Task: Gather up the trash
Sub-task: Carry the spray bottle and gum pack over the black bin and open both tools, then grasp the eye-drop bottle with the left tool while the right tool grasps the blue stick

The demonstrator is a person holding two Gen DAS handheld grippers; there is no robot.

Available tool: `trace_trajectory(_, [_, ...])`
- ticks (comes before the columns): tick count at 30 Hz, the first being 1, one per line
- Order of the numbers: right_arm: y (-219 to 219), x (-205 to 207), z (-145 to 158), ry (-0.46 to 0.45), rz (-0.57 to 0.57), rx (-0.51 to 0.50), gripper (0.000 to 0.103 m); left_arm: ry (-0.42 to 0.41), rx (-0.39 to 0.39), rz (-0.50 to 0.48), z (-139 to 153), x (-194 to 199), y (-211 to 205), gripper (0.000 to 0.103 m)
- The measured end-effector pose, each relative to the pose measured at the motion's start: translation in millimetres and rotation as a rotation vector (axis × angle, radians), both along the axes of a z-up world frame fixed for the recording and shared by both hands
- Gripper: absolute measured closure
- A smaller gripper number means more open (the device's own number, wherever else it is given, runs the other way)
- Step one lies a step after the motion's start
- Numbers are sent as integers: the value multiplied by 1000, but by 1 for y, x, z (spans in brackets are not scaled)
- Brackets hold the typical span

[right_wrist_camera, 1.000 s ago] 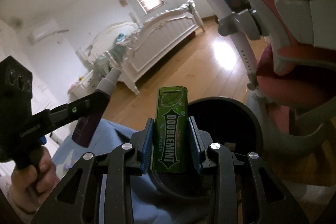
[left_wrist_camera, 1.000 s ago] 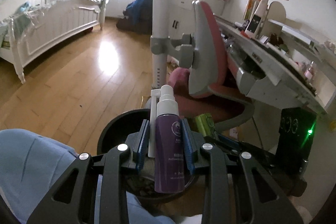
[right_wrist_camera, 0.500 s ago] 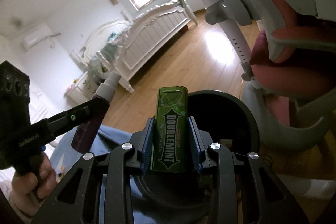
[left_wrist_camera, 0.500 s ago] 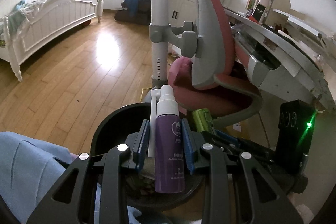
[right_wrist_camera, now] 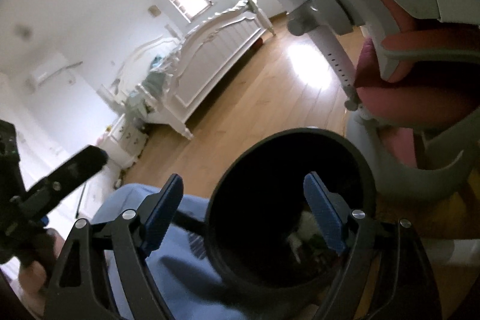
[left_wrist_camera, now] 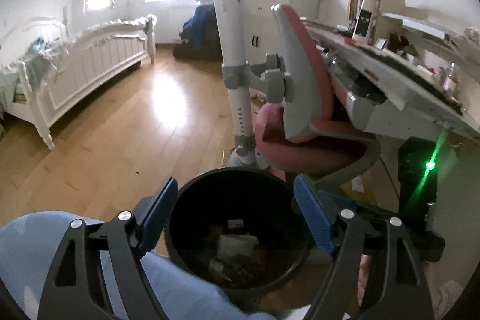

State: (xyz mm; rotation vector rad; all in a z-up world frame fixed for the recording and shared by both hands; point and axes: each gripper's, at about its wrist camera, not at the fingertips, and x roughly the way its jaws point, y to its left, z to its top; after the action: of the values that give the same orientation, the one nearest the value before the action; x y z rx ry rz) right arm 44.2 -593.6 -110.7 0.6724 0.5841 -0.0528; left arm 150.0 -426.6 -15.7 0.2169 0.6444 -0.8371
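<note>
With both claws having just opened wide and empty above the bin, your left claw and right claw hold nothing; further trash remains unconfirmed.

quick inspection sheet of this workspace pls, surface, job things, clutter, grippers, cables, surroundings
surface: wooden floor, bare, glare patch.
job's things: black bin under both grippers, scraps inside.
clutter: desk crowded with small items; dark pile by the far wall.
grippers: left gripper and right gripper have just been opening; both open, nothing between the pads.
cables: nothing seen.
surroundings: white bed, pink chair, windows, a blue-clad knee.
</note>
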Motion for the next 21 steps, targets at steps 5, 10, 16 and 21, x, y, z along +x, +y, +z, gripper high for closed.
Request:
trace_trajectory(5, [34, -9, 19, -13, 42, -25, 21, -65, -2, 50, 22, -22, 37, 14])
trace_trajectory(10, [80, -11, 40, -18, 122, -53, 21, -75, -23, 106, 35, -38, 88, 14])
trace_trajectory(16, [153, -7, 62, -21, 261, -118, 21, 4, -67, 260, 27, -39, 186, 14])
trace_trajectory(21, [222, 4, 72, -9, 407, -180, 21, 85, -46, 461, -1, -31, 280, 14])
